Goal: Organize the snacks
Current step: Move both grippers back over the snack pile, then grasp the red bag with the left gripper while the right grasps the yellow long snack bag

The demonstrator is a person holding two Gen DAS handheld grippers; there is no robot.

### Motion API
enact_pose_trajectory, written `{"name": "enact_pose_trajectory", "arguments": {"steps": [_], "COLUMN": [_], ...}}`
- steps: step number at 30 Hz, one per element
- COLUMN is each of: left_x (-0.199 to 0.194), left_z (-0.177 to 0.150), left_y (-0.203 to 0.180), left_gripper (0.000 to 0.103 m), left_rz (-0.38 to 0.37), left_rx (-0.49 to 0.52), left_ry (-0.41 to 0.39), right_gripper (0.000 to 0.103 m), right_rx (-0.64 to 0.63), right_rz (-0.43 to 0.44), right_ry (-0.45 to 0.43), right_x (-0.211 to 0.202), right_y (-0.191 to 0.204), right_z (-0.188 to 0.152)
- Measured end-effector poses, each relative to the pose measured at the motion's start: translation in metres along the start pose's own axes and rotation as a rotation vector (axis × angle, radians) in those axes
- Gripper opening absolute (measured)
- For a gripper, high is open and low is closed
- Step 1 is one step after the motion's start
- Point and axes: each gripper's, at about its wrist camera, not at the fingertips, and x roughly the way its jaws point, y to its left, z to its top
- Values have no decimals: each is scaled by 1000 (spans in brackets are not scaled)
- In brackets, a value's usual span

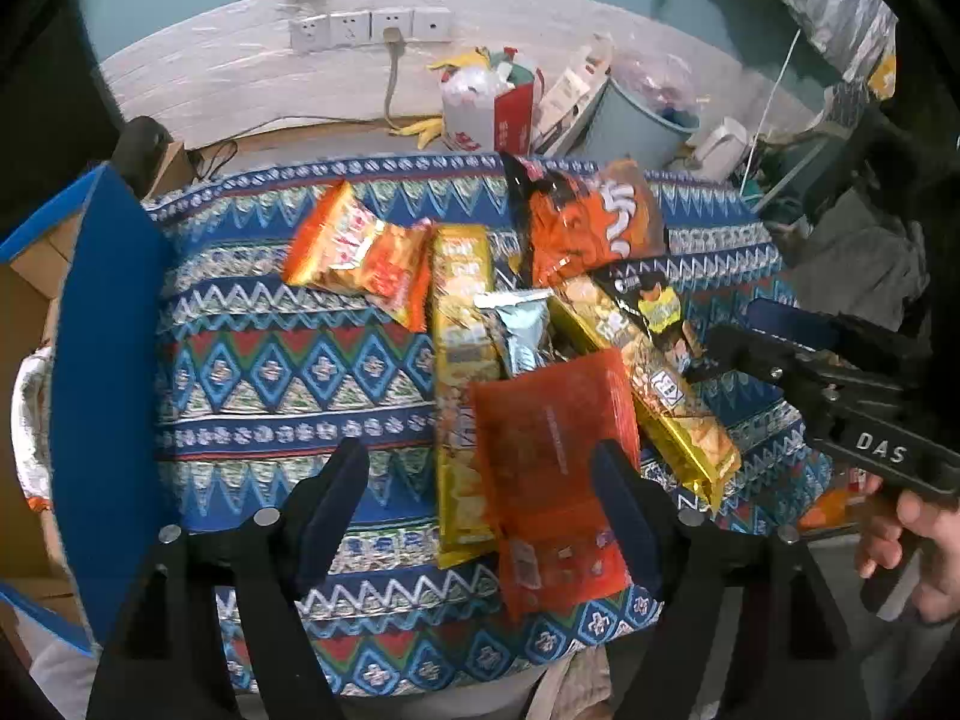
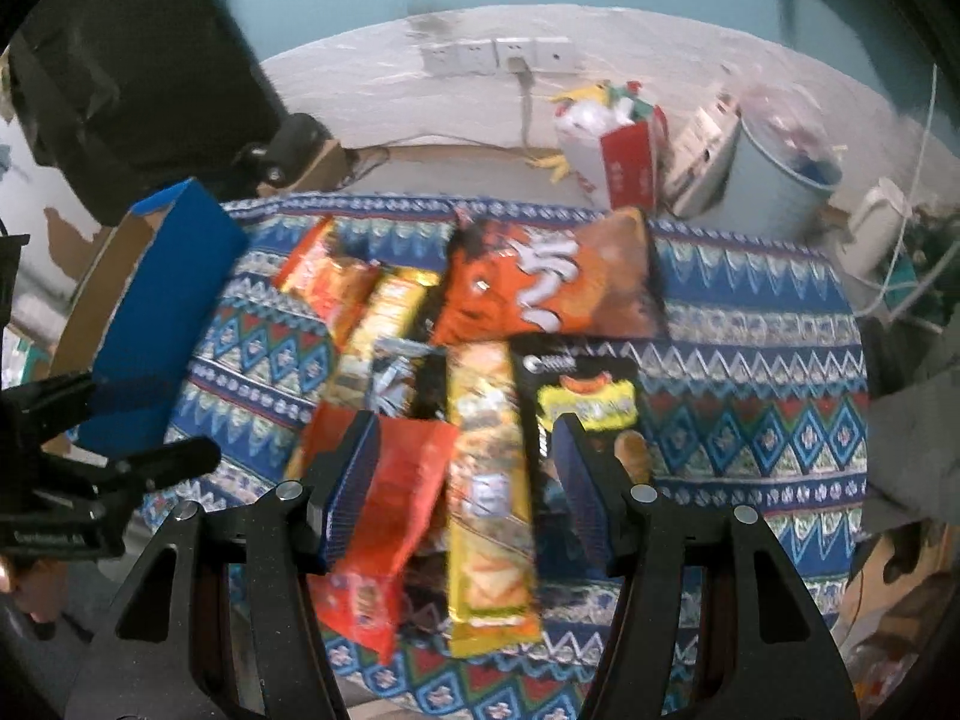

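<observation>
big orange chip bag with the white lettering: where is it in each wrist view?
Left wrist: big orange chip bag sits upper centre-right, at the far edge of the patterned cloth.
Right wrist: the bag sits centre, above the snack pile.
Shared landmark: the wall sockets on the white wall behind, up and left of the bag in both.

Even, soft indoor light is seen, without hard shadows. Glare is caught on the gold snack wrappers (image 1: pixel 462 360). Straight lines around them are bowed toward black fisheye corners. The right wrist view is smeared by motion blur.
</observation>
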Motion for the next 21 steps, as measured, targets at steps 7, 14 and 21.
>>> {"name": "enact_pose_trajectory", "arguments": {"steps": [7,14,21], "left_x": [41,64,87], "left_z": [-7,-9,-10], "left_y": [-22,-36,-44], "left_gripper": [78,81,81], "left_rz": [-11,-5,17], "left_rx": [-36,-53,-18], "left_ry": [123,163,193], "right_gripper": [60,60,60], "right_rx": [37,62,71], "right_rz": [-9,-10,-15], "right_ry": [23,42,61], "right_x": [6,13,21], "right_y": [-24,-39,-43], "right_z": [-13,-22,-28]}}
